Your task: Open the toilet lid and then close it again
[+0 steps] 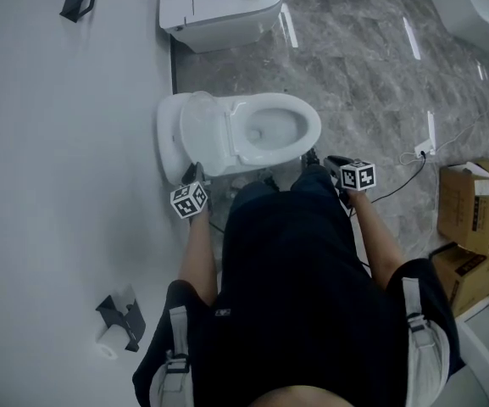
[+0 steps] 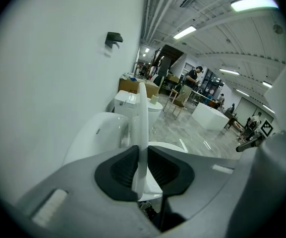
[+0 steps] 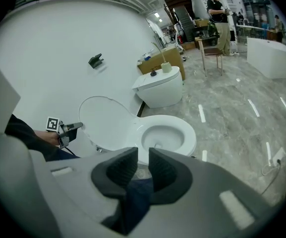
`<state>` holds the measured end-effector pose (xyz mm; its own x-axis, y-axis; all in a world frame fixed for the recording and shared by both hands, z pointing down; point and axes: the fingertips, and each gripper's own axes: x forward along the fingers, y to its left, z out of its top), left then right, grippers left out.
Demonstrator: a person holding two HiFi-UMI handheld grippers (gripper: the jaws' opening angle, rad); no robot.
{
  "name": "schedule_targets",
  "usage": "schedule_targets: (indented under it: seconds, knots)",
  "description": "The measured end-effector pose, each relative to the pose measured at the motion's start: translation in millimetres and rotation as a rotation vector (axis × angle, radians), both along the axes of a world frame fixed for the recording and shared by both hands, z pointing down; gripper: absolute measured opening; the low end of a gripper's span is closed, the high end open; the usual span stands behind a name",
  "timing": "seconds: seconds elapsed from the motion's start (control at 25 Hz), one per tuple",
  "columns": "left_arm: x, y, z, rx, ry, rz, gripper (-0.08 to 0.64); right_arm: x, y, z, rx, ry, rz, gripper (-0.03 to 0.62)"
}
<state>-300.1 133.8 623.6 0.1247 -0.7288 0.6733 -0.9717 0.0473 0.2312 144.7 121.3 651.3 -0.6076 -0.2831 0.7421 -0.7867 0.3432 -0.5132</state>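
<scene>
One gripper was doing the work. Left gripper (image 1: 195,172) sat at the near-left edge of the toilet, jaws clamped on the rim of the lid (image 1: 203,132). In the left gripper view the thin white panel ran straight up between the pads (image 2: 129,168).

Lid stood raised, about upright, back toward the tank on the left by the wall. The bowl (image 1: 308,121) to its right was fully exposed. So I judged the open half done, or at its end, with the close half pending.

Right gripper (image 1: 325,161) hung just off the near-right side of the bowl, touching nothing. Its jaws were drawn almost together with only a slit between them. Nothing was in that slit, just dark clothing and floor behind.

Next move, as I read it: swing the lid rightward in an arc about its hinge and down onto the bowl. Lower it slowly and hold the clamp until it seats, or it could slam.
</scene>
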Motion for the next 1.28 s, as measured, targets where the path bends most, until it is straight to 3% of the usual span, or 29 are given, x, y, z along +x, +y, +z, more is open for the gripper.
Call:
schedule_targets:
  seconds: [0.2, 0.72, 1.12, 1.28]
  knots:
    - [28, -1, -3, 0.019, 0.003, 0.114, 0.069, -21, -5, -6, 0.022, -0.002, -0.049, 0.067]
    - [95, -9, -6, 0.058, 0.020, 0.303, 0.085, -71, -17, -25, 0.067, -0.041, -0.149, 0.066]
    - [159, -16, 2, 0.054, 0.021, 0.520, 0.101, -169, -22, -55, 0.146, -0.113, -0.365, 0.075]
    - [182, -20, 7, 0.031, 0.017, 0.599, 0.108, -192, -27, -62, 0.121, -0.161, -0.358, 0.078]
